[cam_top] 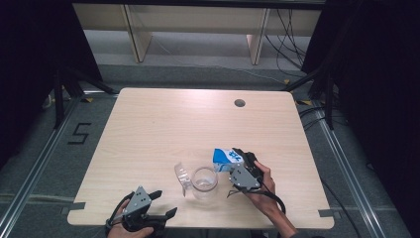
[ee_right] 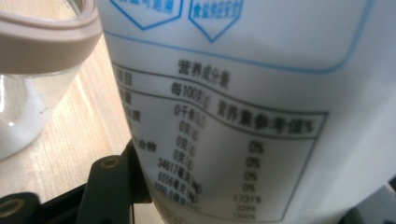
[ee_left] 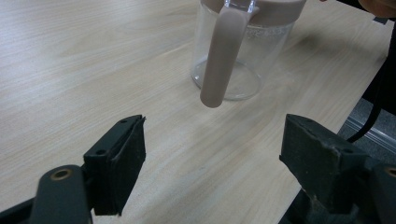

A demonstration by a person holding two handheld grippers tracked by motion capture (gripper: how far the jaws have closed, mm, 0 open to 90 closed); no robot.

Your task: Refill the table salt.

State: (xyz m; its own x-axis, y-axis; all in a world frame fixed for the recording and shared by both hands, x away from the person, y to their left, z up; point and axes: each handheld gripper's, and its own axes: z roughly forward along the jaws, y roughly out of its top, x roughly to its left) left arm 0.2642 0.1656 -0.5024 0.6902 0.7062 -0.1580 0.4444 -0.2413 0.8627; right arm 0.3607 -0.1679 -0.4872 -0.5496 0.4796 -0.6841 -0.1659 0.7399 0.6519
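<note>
- Right gripper (cam_top: 236, 161) clamps a white-and-blue carton (cam_top: 226, 158); jaws grip its sides, and in the right gripper view the printed panel (ee_right: 243, 116) sits right against the camera.
- Carton is tipped over, its top end at about 9 o'clock from the gripper, at the rim of the glass jug (cam_top: 204, 181). Looks like a pour in hand or about to start; no liquid stream can be made out.
- Jug stands upright on the table (cam_top: 163, 124), near the front edge, at roughly 8 o'clock from the carton. Beige rim band (ee_right: 46, 44) and beige handle (ee_left: 222, 56); whether there is liquid inside is hard to tell.
- Left gripper (cam_top: 159, 204) is released, jaws wide apart with nothing between them, near the front table edge at about 7 o'clock from the jug. Jug handle sits ahead of its jaws, not touched.
- Risk: nothing steadies the jug. A nudge from the carton on the rim could likely slide or tip it.
- Risk: carton mouth seems to sit at the rim, not clearly over the middle. Tilt too fast and the stream may land on the table.
- Risk: a carton is soft; harder squeeze probably buckles it and spurts contents.
- Risk: jug is close to the front edge, so a push towards 6 o'clock could send it off.
</note>
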